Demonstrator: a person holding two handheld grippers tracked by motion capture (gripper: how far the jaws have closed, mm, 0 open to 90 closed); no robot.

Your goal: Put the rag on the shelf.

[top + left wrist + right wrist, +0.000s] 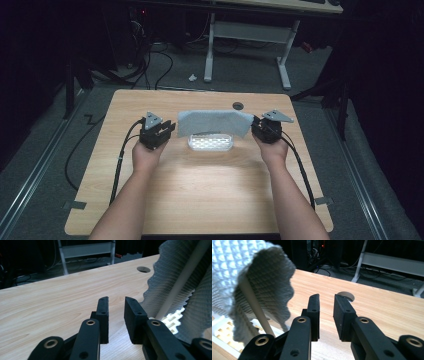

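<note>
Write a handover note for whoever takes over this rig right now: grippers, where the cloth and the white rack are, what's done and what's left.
Left gripper: jaws apart, nothing between them, just off the cloth's left edge.
Right gripper: jaws apart, empty, at the cloth's right edge.
Grey cloth: draped over a thin rod above the white rack, mid-table.
Done: the cloth appears hung and let go.
Left: probably only drawing both hands back; check that the cloth hangs evenly.

A grey waffle-weave cloth [215, 122], soft and matt, drapes over a white plastic lattice rack [210, 142] on a smooth pale wood-grain table [200, 190].
</note>
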